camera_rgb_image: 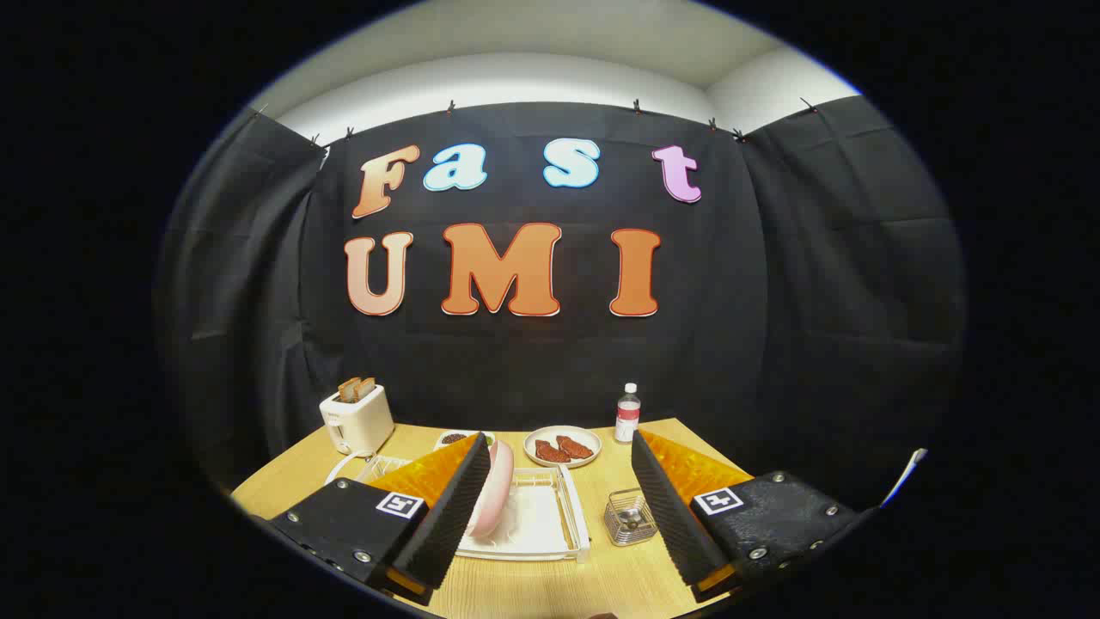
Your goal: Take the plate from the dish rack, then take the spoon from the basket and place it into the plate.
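Plates: two. One pink plate (496, 492) stands on edge in the dish rack (567, 516); one pale plate (563, 447) lies flat on the table (619, 576) beyond the rack, toward the booth wall.
Dish rack: one, white, on the wooden table, low and rectangular. It holds the pink plate at its left end; the rest of its tray looks bare.
Basket: one small wire basket (627, 517), just beside the rack's right side. Something dark lies in its bottom; whether that is the spoon cannot be told.
Pale plate contents: two reddish-brown pieces of food (563, 449), side by side.
Toaster: one, white (357, 419), well beyond the rack's left corner, with two slices of toast (356, 389) standing up out of its slots.
Bottle: one clear bottle (628, 413) with a white cap, upright, beyond the rack and just right of the pale plate.
Small dish: one shallow dish (455, 438) behind the rack, between toaster and pale plate, with dark bits in it; partly hidden by the left finger.
Gripper: one (559, 499), fingers spread wide and holding nothing. The left finger sits just in front of the pink plate's left face; contact cannot be told. The right finger hangs past the basket's right side, apart from it. Rack and basket both lie between the fingers.
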{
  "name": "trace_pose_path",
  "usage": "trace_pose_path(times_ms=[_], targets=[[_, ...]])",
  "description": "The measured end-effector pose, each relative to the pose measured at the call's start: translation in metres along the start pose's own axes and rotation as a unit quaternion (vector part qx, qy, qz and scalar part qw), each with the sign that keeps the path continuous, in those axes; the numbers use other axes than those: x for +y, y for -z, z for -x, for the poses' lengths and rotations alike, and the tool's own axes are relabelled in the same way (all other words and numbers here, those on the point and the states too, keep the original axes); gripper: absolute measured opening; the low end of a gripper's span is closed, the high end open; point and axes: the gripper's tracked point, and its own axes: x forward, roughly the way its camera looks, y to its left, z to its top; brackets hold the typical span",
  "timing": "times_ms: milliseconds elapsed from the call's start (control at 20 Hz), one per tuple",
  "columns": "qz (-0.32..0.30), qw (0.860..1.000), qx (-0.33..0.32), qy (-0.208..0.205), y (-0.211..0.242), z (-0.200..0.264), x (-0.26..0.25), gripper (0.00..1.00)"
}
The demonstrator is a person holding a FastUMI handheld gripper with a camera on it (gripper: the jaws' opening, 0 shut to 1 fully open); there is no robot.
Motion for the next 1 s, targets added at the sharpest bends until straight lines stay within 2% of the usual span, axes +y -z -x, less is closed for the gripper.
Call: trace_pose_path(times_ms=[1000], targets=[[-0.011,1.000,0.018,-0.019,0.0094,-0.0029,0.0047,0.98]])
